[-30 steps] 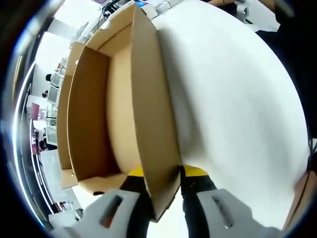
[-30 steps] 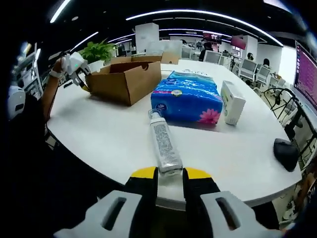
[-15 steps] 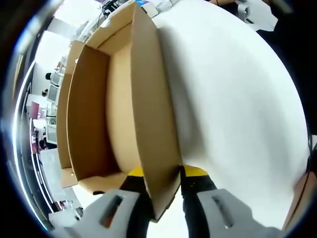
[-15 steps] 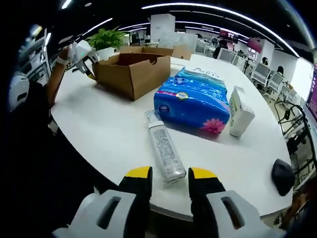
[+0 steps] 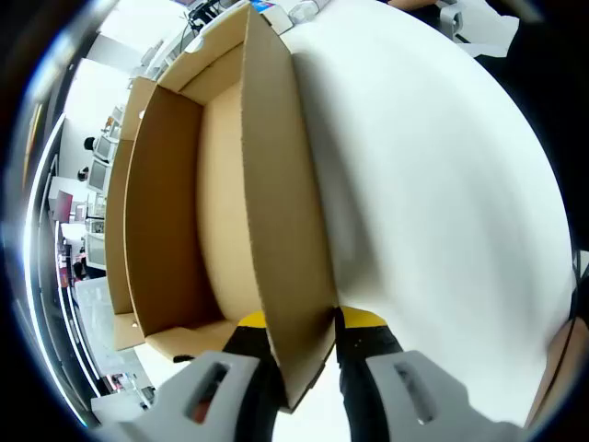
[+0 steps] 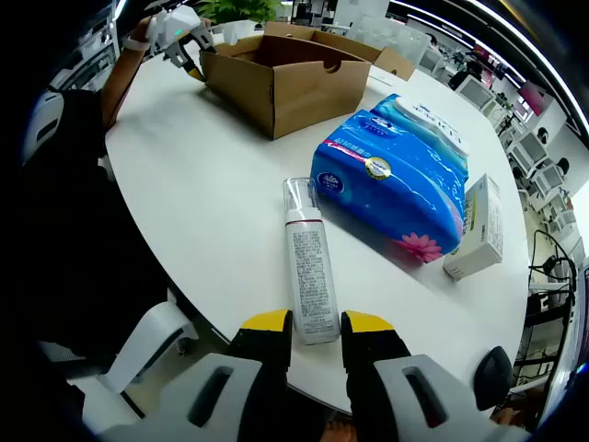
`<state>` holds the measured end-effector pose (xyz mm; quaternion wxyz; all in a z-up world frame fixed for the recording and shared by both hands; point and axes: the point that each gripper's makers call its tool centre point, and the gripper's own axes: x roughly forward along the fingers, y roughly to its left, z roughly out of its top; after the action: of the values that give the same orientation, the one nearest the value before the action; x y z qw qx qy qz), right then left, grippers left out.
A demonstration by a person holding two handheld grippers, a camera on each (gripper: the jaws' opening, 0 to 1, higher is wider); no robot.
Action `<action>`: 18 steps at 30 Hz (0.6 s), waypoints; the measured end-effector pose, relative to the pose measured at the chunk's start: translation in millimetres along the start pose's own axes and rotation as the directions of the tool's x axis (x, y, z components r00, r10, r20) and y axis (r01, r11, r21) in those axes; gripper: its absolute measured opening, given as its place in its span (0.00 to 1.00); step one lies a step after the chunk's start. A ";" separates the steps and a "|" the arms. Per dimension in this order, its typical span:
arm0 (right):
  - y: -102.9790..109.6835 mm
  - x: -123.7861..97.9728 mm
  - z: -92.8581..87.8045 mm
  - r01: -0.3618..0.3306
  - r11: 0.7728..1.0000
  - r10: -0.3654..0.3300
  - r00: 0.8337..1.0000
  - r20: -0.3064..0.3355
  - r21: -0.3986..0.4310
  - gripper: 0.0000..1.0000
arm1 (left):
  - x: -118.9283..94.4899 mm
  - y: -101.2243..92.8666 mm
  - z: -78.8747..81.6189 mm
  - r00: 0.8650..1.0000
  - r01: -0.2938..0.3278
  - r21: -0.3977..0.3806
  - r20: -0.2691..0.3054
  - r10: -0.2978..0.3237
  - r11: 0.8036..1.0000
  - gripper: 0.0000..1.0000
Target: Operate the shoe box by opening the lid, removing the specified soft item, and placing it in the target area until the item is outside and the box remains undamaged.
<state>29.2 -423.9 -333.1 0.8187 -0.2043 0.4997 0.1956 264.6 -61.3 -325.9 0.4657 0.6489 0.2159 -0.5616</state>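
right gripper: mine, low over the near table edge, jaws parted a little, nothing clamped; bottle base sits just ahead between the yellow tips, can't tell if it touches
bottle: clear/white pump bottle lying flat, cap pointing away from me; label has small print, too small to read
tissue pack: blue soft pack, just right of and beyond the bottle; round gold-rimmed logo and pink flower printed on it, writing unreadable
small carton: white box leaning against the pack's right end, text not legible
shoe box: brown cardboard, open at the top, far-left on the table, well apart from my right gripper; blank side, no brand seen
left gripper: mine, clenched on the shoe box's side wall at the near corner, one jaw inside, one outside; seen in the right gripper view at the box's far-left end
box interior: bare cardboard in the left gripper view
table: white, rounded edge
dark object: small, near the right table edge, can't identify
room: open office, a green plant behind the box
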 end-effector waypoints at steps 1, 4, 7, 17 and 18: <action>-3.0 0.3 -0.5 0.000 1.000 0.000 1.000 -0.013 -0.026 0.21 | -0.1 -0.2 0.0 1.000 0.000 0.000 0.000 0.000 1.000 0.20; -6.7 0.3 -2.6 0.003 0.999 -0.005 0.999 -0.041 -0.044 0.21 | -0.5 -1.3 0.3 1.000 -0.001 0.000 0.000 0.001 1.000 0.20; -13.0 0.5 -5.3 -0.015 0.994 0.007 0.997 -0.075 -0.106 0.21 | -0.6 -1.5 0.4 1.000 -0.002 0.001 -0.003 0.002 1.000 0.20; -30.2 5.8 -2.3 -0.036 0.970 -0.002 0.988 -0.156 -0.241 0.21 | -0.6 -1.4 0.8 1.000 -0.003 0.003 -0.010 0.003 1.000 0.20; -31.1 6.4 -1.7 -0.038 0.967 -0.002 0.987 -0.158 -0.251 0.21 | -0.5 -1.4 0.9 1.000 -0.003 0.003 -0.010 0.004 1.000 0.20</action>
<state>47.0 -450.2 -335.2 0.7421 -0.3172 0.5356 0.2484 262.8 -61.2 -325.9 0.4646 0.6528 0.2161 -0.5580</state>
